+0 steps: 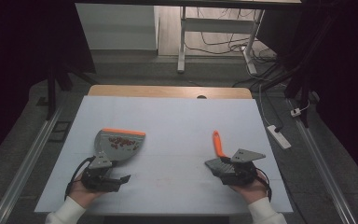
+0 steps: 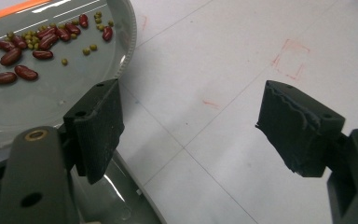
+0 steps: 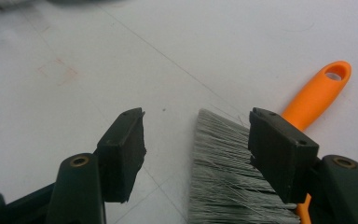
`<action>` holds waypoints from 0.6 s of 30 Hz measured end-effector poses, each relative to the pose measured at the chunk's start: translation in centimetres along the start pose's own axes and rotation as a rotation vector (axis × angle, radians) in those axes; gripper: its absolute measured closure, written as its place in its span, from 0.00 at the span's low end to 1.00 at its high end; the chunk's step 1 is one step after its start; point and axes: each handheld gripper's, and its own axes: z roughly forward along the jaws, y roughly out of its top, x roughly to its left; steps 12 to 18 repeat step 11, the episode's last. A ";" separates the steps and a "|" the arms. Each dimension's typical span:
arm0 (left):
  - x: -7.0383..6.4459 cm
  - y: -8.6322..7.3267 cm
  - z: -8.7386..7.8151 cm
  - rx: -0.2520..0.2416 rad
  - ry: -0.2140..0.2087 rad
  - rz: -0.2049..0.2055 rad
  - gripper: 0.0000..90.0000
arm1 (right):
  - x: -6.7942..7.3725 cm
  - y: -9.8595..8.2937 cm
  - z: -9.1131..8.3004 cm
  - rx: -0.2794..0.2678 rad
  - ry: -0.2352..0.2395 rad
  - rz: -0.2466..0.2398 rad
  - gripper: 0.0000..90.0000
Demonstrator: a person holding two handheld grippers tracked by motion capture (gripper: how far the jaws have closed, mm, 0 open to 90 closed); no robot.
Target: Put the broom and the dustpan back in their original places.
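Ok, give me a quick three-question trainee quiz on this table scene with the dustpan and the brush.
1. True or false: the dustpan holds beans.
2. What colour is the brush handle?
3. The left gripper is: A) shut on the dustpan, B) open, beside the dustpan, C) shut on the brush.

Key: 1 true. 2 orange. 3 B; the right gripper is open too.
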 end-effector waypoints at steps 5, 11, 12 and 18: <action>0.1 0.0 0.0 -0.006 0.010 -0.015 0.25 | -0.2 -0.1 -0.1 -0.008 0.009 -0.003 0.40; 0.2 0.0 -0.1 -0.010 0.010 -0.024 0.25 | -0.2 -0.1 -0.2 -0.012 0.010 -0.007 0.40; 0.2 0.0 -0.1 -0.010 0.010 -0.024 0.25 | -0.2 -0.1 -0.2 -0.012 0.010 -0.007 0.40; 0.2 0.0 -0.1 -0.010 0.010 -0.024 0.25 | -0.2 -0.1 -0.2 -0.012 0.010 -0.007 0.40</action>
